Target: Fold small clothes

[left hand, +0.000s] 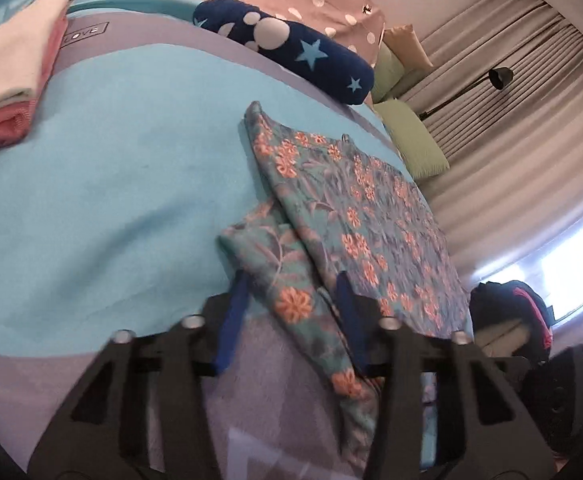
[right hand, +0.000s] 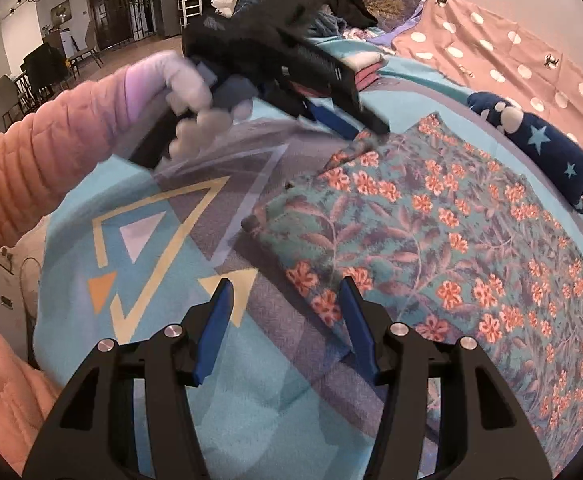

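Observation:
A teal floral garment [left hand: 355, 216] with orange flowers lies spread on the bed; it also shows in the right wrist view [right hand: 451, 248]. One sleeve or corner [left hand: 291, 292] of it runs between the open blue fingers of my left gripper [left hand: 291, 280], which is low over it. The left gripper also shows in the right wrist view [right hand: 355, 128], at the garment's far corner, blurred. My right gripper [right hand: 287, 284] is open and empty, its right finger [right hand: 357, 320] at the garment's near edge.
A stack of folded clothes [left hand: 7, 80] lies at the far left on the blue bedspread [left hand: 111, 180]. A navy star-patterned plush [left hand: 291, 48] and green pillows [left hand: 415, 140] lie beyond the garment. Curtains [left hand: 511, 92] and a dark bag [left hand: 511, 312] are to the right.

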Available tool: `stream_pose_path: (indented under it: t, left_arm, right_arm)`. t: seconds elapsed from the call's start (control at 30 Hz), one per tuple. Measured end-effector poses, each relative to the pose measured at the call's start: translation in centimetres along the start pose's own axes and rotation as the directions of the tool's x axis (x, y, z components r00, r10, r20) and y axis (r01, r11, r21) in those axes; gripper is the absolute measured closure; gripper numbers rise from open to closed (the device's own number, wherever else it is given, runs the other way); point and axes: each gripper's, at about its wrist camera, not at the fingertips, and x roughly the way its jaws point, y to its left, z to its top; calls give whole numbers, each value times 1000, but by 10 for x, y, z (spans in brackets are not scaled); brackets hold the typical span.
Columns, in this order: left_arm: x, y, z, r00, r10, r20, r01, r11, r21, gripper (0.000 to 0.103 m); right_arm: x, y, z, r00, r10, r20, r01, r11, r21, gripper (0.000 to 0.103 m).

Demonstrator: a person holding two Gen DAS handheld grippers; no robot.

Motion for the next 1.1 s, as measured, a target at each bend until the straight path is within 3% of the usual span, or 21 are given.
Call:
stream_pose_path:
  t: [0.03,0.1,0.2,0.3,0.47,0.5,0.53,0.57,0.6,0.63,0.73,0.87,1.1]
  left_arm:
    - [5,4,4,1000,-13,1,13,1000,-27,96]
    - [9,11,9,999,-34,22,36,996,-79,97]
    - [10,12,15,998,-7,61,12,997,-79,98]
    - [7,10,15,997,13,78,-8,998,-64,99]
    - [-14,19,15,986,62,152,-44,992,-116,99]
    - [-17,19,15,987,56,150,-38,992,-120,96]
    - [-20,15,13,991,43,130,-28,993,-116,87]
    - [-21,10,11,994,28,105,-17,995,-101,74]
    - [-21,4,9,997,15,82,-8,997,-82,48]
    - [-19,-5,4,999,8,47,-6,999,-54,38]
    - [-2,-16,-4,999,-23,-38,23,1000,-16,36]
    - [15,-16,4,999,-51,-21,50,998,-38,37]
    - [33,-23,18,999,-38,-22,37,999,-28,38]
  right_arm:
    - [2,6,2,998,-58,7,58,998,-34,48]
    - [12,21,4,984,-177,6,176,975,-134,48]
    - [26,46,3,954,-297,31,294,917,-271,48]
    - [33,57,4,935,-346,81,353,880,-317,48]
    - [36,62,5,931,-350,104,365,879,-308,59]
    - [34,64,2,927,-360,110,376,872,-314,59]
    - [32,65,0,925,-362,112,379,870,-317,59]
    - [29,63,-2,926,-361,112,377,872,-312,59]
    - [27,61,-4,928,-356,107,371,877,-304,59]
    - [25,58,-6,931,-351,100,365,884,-293,59]
    - [21,44,-5,945,-320,61,325,922,-208,57]
    - [31,34,3,952,-305,38,307,946,-105,53]
    - [40,35,10,945,-323,55,327,942,-81,53]
